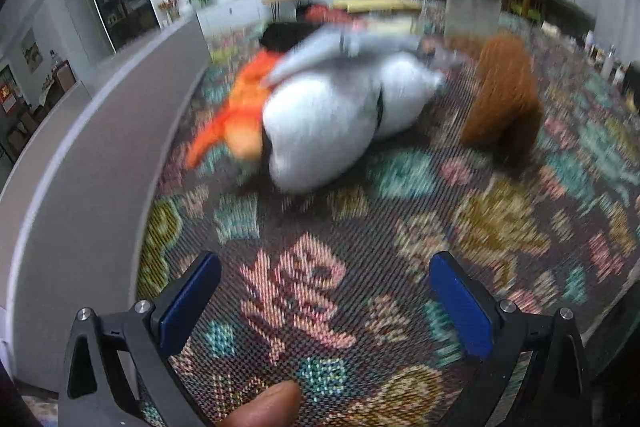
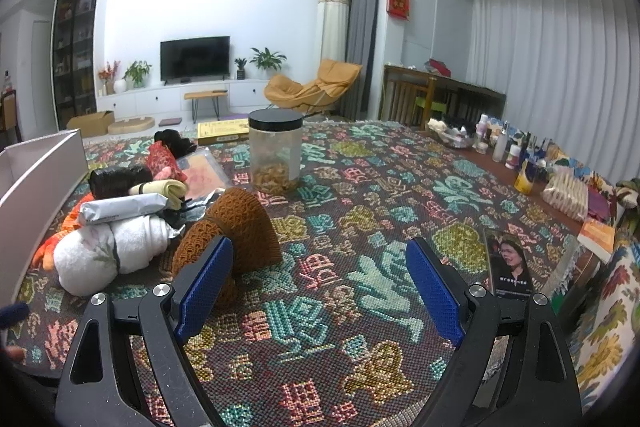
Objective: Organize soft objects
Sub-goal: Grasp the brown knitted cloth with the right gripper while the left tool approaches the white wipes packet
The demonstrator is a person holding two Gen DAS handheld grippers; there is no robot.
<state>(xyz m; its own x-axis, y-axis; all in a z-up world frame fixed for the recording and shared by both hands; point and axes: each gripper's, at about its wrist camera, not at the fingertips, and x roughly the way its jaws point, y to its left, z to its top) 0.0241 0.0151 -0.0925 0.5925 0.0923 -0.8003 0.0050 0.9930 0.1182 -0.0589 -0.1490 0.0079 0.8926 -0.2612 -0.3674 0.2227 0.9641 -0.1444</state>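
Note:
A heap of soft things lies on the patterned cloth. In the blurred left wrist view, a rolled white towel (image 1: 320,123) sits ahead with an orange cloth (image 1: 244,107) at its left and a brown knitted hat (image 1: 508,95) at its right. My left gripper (image 1: 324,287) is open above bare cloth, short of the towel. From the right wrist, the white towel (image 2: 108,251), a grey packet (image 2: 120,209) on top of it, and the brown hat (image 2: 236,227) lie to the left. My right gripper (image 2: 320,275) stands open, its left finger just in front of the hat, nothing between the pads.
A grey box wall (image 1: 80,167) runs along the left, and the box (image 2: 36,179) also shows in the right wrist view. A clear jar with black lid (image 2: 275,151), a yellow flat box (image 2: 222,131), a photo card (image 2: 510,263) and bottles (image 2: 508,151) at the right edge stand on the cloth.

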